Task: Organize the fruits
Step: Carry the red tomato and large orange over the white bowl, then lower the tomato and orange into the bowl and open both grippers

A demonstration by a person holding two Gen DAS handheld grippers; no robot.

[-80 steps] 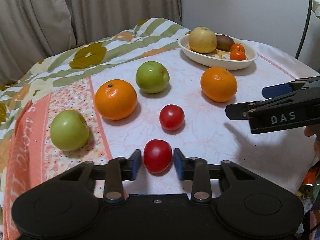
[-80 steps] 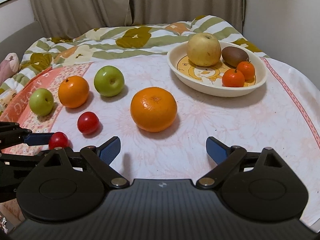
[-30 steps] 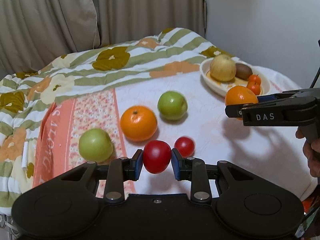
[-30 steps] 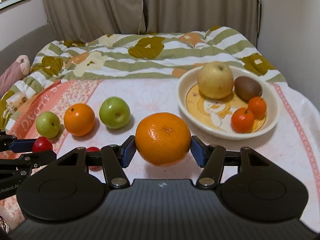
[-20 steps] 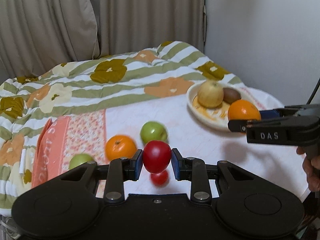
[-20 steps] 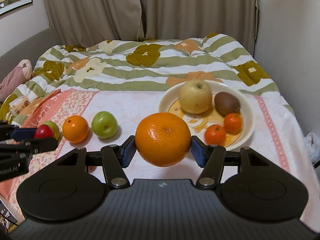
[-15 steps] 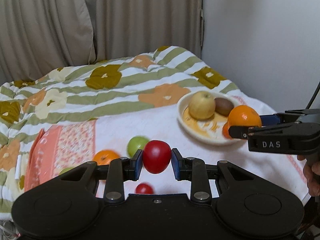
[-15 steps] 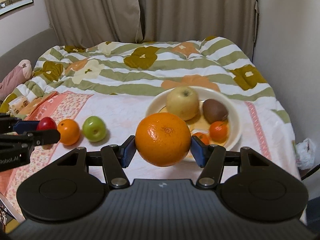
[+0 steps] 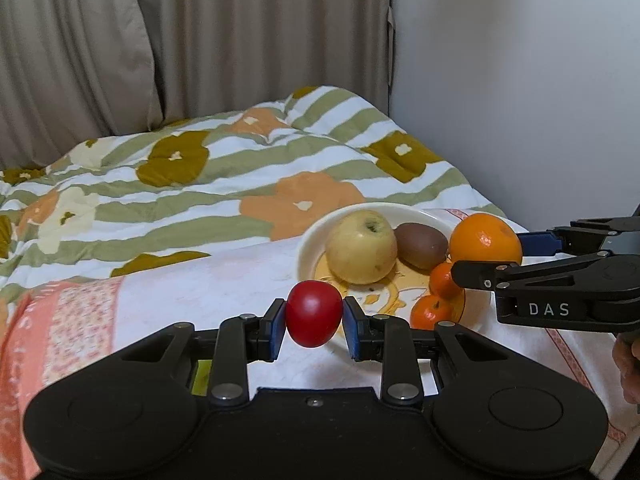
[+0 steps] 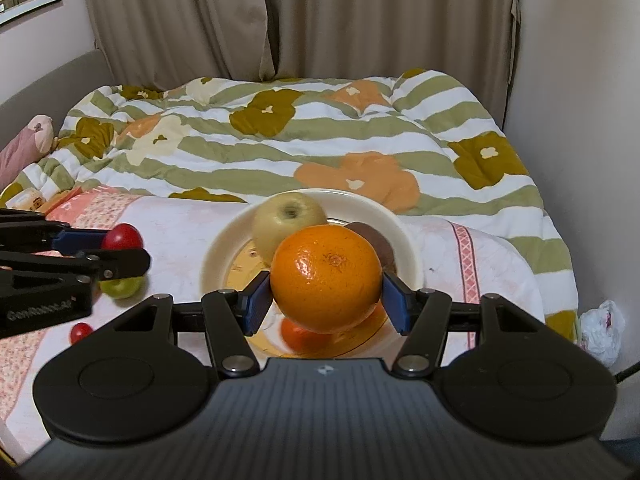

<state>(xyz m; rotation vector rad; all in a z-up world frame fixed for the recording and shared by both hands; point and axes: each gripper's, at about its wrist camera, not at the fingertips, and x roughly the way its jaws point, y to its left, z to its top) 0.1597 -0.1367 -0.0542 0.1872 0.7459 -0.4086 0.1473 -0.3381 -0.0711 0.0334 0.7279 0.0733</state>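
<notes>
The cream bowl [image 10: 404,240] already held a yellow apple [image 10: 288,216], kiwi [image 9: 420,240] and small mandarins [image 9: 432,312]. At its six o'clock, the right gripper [image 10: 326,300] clamped a large orange [image 10: 326,278]; at nine o'clock, the left gripper [image 9: 314,322] pinched a red tomato [image 9: 314,312]. A green apple [image 10: 120,286] and another tomato [image 10: 80,332] remained loose.

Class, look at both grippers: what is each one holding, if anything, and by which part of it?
The left gripper holds a red tomato, pads against its two opposite sides. The right gripper holds a large orange the same way, across its widest part.
</notes>
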